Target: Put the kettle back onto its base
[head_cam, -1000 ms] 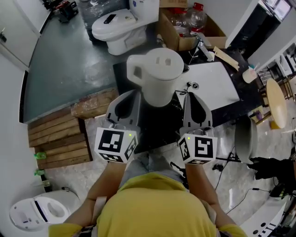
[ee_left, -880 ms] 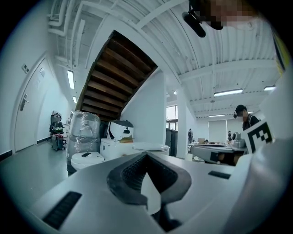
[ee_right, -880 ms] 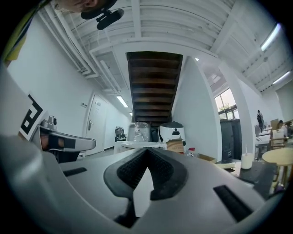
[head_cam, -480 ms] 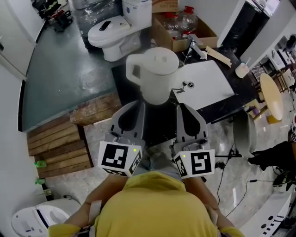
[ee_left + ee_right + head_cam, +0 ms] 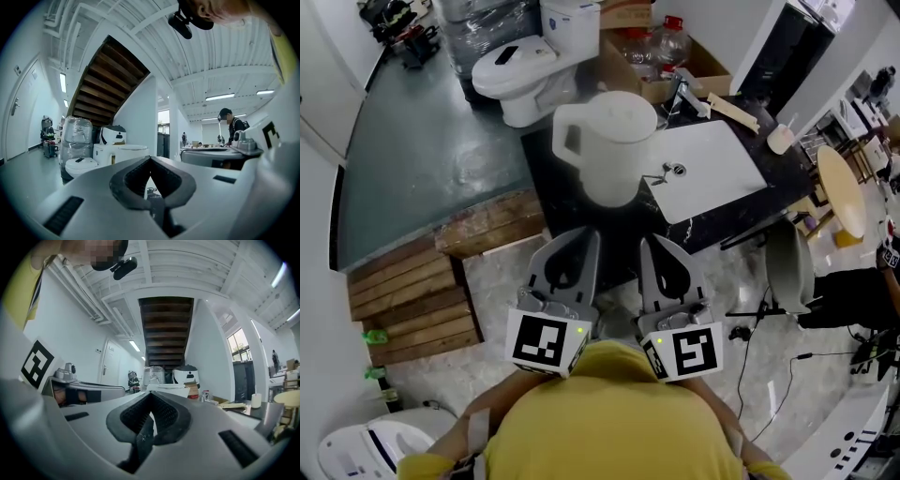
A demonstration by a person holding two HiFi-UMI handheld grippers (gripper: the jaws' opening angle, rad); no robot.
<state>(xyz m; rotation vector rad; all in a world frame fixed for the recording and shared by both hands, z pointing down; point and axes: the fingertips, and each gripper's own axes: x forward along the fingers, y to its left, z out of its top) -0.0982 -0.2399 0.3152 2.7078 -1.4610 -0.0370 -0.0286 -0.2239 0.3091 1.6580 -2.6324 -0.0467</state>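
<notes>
A white kettle [image 5: 605, 141] with a lid and a side handle stands upright on the dark counter [image 5: 551, 183] in the head view; whatever is beneath it is hidden by its body. My left gripper [image 5: 585, 240] and right gripper [image 5: 655, 246] hang side by side in front of the counter, nearer the person than the kettle and clear of it. Both point level toward it. In the left gripper view the left gripper [image 5: 151, 161] has its pads together with nothing between them. The right gripper [image 5: 151, 398] is likewise shut and empty in its own view.
A white sink [image 5: 717, 173] with a faucet [image 5: 680, 94] sits right of the kettle. Behind the counter stand a toilet [image 5: 525, 61] and a cardboard box of bottles [image 5: 661, 52]. A wooden pallet [image 5: 412, 291] lies on the floor at left, a round table [image 5: 839, 192] at right.
Both grippers have drawn back from either side of the kettle toward the person. The kettle stays standing on the counter.
</notes>
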